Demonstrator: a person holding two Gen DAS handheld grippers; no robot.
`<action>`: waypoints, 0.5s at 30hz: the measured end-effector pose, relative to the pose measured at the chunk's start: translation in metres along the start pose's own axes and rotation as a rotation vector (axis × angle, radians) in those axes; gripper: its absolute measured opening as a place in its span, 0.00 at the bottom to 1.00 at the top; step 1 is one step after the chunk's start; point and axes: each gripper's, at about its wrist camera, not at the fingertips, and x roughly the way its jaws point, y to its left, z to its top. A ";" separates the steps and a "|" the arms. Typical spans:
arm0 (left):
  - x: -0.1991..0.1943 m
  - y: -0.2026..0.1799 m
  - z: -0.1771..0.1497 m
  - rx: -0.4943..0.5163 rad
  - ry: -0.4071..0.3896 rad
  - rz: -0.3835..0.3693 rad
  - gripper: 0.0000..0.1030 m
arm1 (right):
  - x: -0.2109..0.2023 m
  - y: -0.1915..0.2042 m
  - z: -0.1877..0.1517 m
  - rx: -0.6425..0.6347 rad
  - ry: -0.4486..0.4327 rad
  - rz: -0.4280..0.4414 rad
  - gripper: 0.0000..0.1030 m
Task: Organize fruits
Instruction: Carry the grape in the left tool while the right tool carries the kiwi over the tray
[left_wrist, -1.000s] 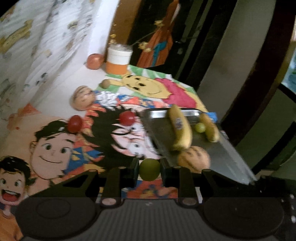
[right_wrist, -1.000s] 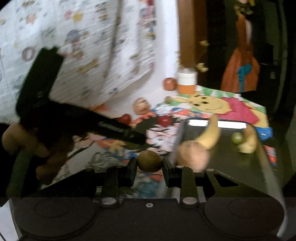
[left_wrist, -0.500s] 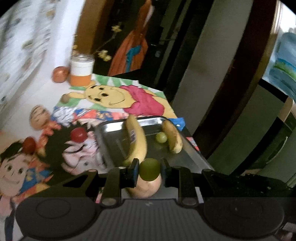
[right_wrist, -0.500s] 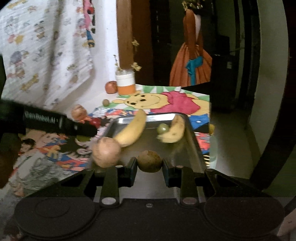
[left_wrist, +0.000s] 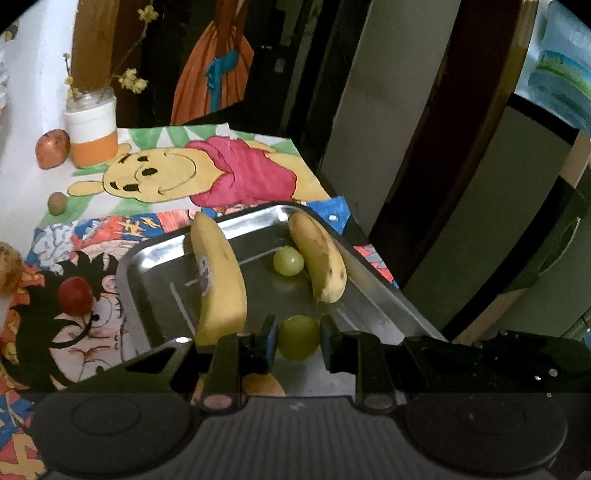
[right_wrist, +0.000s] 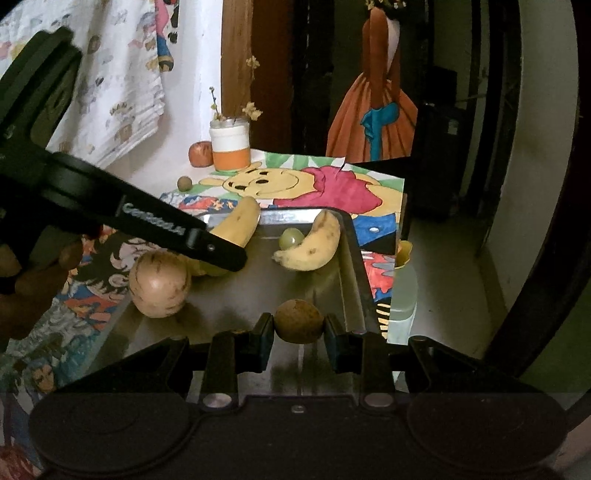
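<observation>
A steel tray lies on the cartoon-printed table cover. In it are two bananas, a small green fruit and a tan round fruit. My left gripper is shut on a green round fruit above the tray's near part. My right gripper is shut on a brown round fruit over the tray's near right side. The left gripper's black body crosses the right wrist view from the left, over the tray.
On the cover outside the tray lie a red fruit, a small brown fruit, a reddish apple and an orange-and-white jar with dried flowers. The table's right edge drops off just beyond the tray.
Both grippers have moved from the left side of the table to above the tray, each still carrying its fruit. The tan fruit is now partly hidden under the left gripper.
</observation>
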 end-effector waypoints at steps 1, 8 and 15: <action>0.002 0.000 0.000 0.003 0.005 0.002 0.26 | 0.001 0.000 0.000 0.000 0.005 0.002 0.31; 0.005 0.002 0.001 0.011 0.016 0.013 0.26 | 0.005 0.001 -0.001 -0.006 0.015 -0.002 0.31; 0.007 -0.001 0.001 0.018 0.020 0.024 0.27 | 0.008 0.001 -0.002 -0.006 0.024 -0.008 0.31</action>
